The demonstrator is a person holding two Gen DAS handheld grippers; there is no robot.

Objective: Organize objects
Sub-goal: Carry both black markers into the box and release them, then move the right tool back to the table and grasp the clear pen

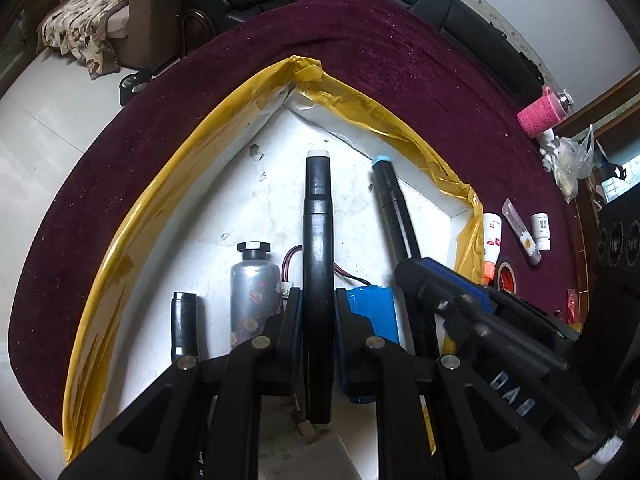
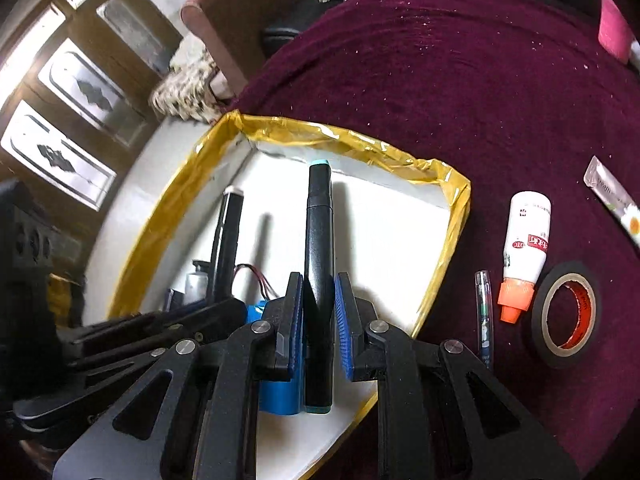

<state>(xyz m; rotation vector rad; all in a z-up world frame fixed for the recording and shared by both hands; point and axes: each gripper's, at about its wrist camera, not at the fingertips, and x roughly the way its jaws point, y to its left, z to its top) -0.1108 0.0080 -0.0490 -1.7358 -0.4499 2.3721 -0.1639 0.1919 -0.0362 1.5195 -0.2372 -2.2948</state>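
A shallow white tray (image 1: 260,184), its foam-like floor scuffed and pitted and its rim wrapped in crinkled glossy yellow tape, sits on a dark maroon velvety cloth (image 1: 400,64) flecked with pale specks. The left gripper (image 1: 317,304) pinches a long black cylindrical marker with a white end cap (image 1: 318,216), smooth and stepped in width, held lengthwise between the pads and pointing to the far corner of the tray, over its floor. The right gripper (image 2: 318,304), its pads ribbed blue rubber, pinches a second black marker with a teal end cap (image 2: 318,216), also running straight out from between the fingers above the tray, to the right of the first marker. On the tray floor near the left gripper lie a short black cap-like tube (image 1: 184,320) at the left, a silver bottle with flower print and a black hexagonal cap (image 1: 254,292) just beside the left pad, and a blue battery pack with red and black wires (image 1: 374,312) just right of it. Right of the tray on the cloth lie a white squeeze bottle with an orange nozzle (image 2: 524,256), a clear thin pen (image 2: 485,312) and a roll of black tape (image 2: 568,312).
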